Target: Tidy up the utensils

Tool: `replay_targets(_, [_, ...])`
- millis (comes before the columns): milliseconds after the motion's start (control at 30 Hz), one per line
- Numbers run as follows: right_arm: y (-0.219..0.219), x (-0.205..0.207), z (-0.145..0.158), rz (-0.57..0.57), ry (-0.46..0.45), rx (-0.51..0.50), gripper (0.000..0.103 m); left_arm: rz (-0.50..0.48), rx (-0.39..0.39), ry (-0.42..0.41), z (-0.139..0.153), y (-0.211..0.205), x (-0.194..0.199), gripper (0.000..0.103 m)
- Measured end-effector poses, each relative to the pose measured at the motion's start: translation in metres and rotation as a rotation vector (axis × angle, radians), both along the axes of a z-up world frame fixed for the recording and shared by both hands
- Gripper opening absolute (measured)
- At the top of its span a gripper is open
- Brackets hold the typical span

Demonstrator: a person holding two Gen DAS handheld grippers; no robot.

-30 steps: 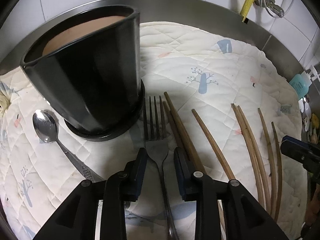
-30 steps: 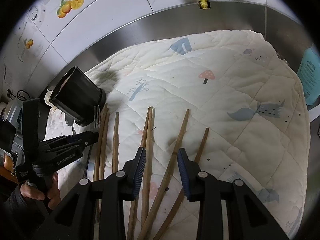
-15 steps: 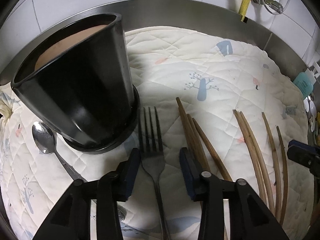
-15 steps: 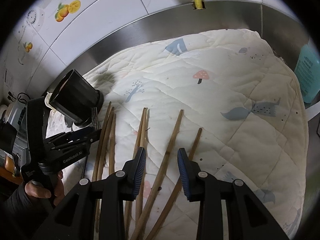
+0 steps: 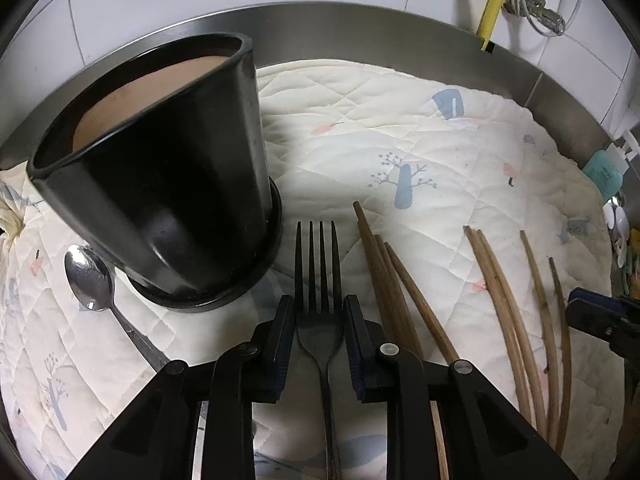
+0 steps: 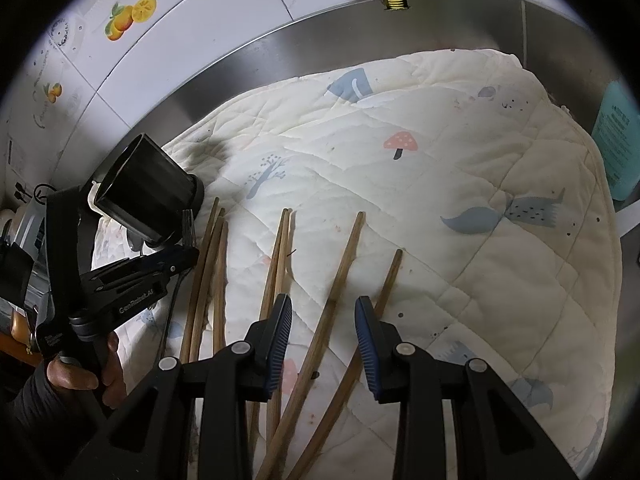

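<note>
Left tongs (image 5: pixel 318 322) just been closing, now pinched on the fork (image 5: pixel 318 280). Right tongs (image 6: pixel 322 320) apart over 2 chopsticks (image 6: pixel 344 264), not touching. Black cup (image 5: pixel 160 184) just left of left tongs.

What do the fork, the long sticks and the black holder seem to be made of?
Fork: likely metal, dark and smooth, with a dull sheen on its neck.
Long sticks: probably wood or bamboo, matte brown, with faint grain and dark specks.
Black holder: glossy black outside, matte reddish-brown inside. That suggests glazed ceramic, though plastic cannot be excluded.
</note>
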State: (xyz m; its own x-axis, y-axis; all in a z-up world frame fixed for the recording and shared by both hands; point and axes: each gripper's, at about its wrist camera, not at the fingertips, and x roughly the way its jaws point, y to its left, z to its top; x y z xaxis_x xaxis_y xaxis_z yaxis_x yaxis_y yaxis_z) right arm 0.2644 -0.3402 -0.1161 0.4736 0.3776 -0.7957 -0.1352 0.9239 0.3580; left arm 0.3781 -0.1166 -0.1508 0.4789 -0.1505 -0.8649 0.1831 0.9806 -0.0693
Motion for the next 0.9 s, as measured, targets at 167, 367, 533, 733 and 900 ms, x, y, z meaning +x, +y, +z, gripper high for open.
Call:
replay_targets(167, [-0.001,0.001,-0.002,-0.012,0.017,0.007,0.036,-0.020,-0.045,-0.027,0.012,0.002,-0.013,0.025])
replay_targets(367, [0.001,0.002,-0.007,-0.023,0.035,0.010,0.036,-0.025,-0.084,-0.065,0.032,0.010,-0.027,0.025])
replay_targets(533, [0.004,0.002,-0.010,-0.028,0.038,-0.008,0.036,-0.032,-0.107,-0.095,0.049,0.013,-0.037,0.025])
replay_targets(733, [-0.007,0.000,-0.007,-0.119,0.051,-0.041,0.034,-0.042,-0.134,-0.129,0.068,0.023,-0.052,0.025])
replay_targets(900, [-0.004,-0.007,-0.004,-0.123,0.040,-0.090,0.033,-0.035,-0.155,-0.142,0.079,0.034,-0.061,0.025])
